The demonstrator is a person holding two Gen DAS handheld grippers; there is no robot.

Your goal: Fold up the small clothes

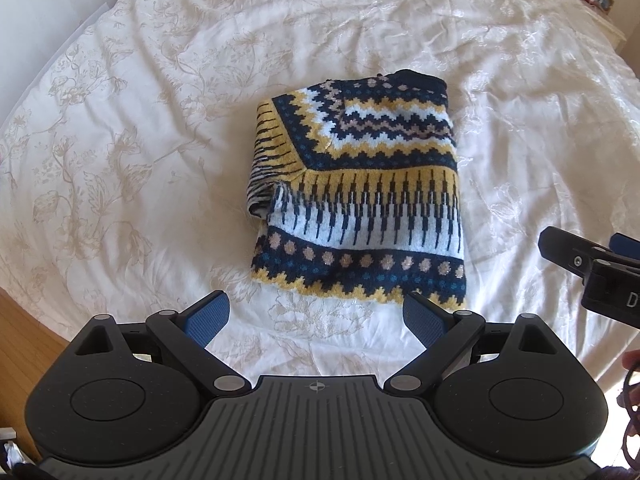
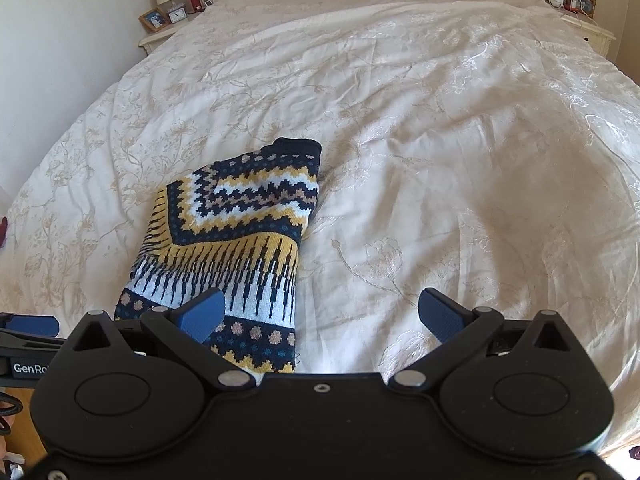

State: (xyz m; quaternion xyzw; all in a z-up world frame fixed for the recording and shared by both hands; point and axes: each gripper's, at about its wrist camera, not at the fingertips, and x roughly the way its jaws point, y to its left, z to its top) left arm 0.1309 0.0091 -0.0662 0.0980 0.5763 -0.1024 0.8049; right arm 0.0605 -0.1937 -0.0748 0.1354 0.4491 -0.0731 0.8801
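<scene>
A small knitted sweater (image 1: 356,196) in navy, yellow and white zigzag bands lies folded into a rough rectangle on the cream floral bedspread (image 1: 120,140). My left gripper (image 1: 316,320) is open just short of the sweater's near hem, with nothing between its blue pads. The right gripper's body (image 1: 592,268) juts in at the right edge of the left wrist view. In the right wrist view the sweater (image 2: 240,232) lies left of centre, and my right gripper (image 2: 320,314) is open above its near right corner, holding nothing.
The bedspread (image 2: 460,140) spreads wide to the right and beyond the sweater. Bedside tables with lamps and picture frames stand at the far left (image 2: 168,16) and far right (image 2: 580,4). Wooden floor (image 1: 24,344) shows past the near left bed edge.
</scene>
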